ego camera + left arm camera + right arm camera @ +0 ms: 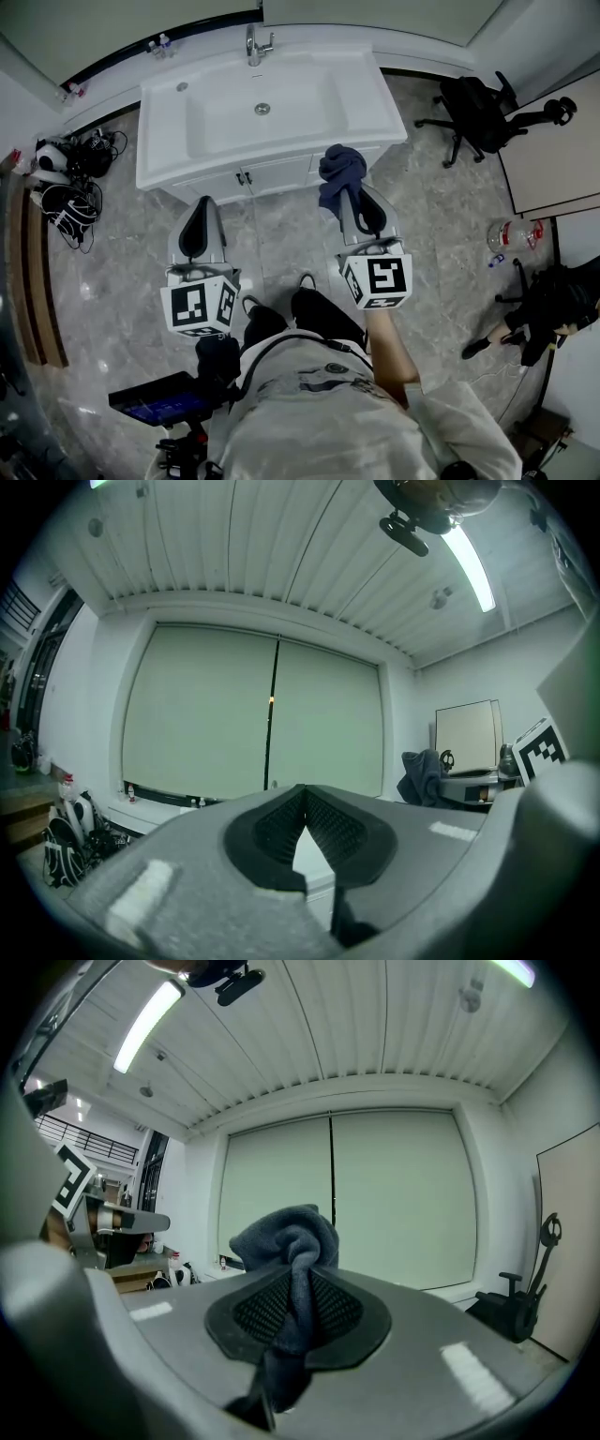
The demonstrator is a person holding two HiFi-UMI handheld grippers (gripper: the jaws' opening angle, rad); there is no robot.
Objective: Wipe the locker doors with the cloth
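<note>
My right gripper (pixel 349 195) is shut on a dark blue cloth (pixel 339 169), which bunches up above the pads (pixel 286 1232) and hangs down between them. It is held level over the floor in front of the white vanity. My left gripper (pixel 200 214) is beside it to the left, its pads meeting at the tips (pixel 302 794) with nothing between them. The vanity's two small white cabinet doors (pixel 272 176) lie just ahead of both grippers. Farther back, two tall pale green panels (pixel 375 1204) with a dark seam between them fill the wall.
The white sink basin (pixel 169 150) with a tap (pixel 255 42) stands straight ahead. Bags and cables (pixel 66 187) lie at the left wall. A black office chair (pixel 478 112), a plastic bottle (pixel 511 234) and a seated person (pixel 548 314) are at the right.
</note>
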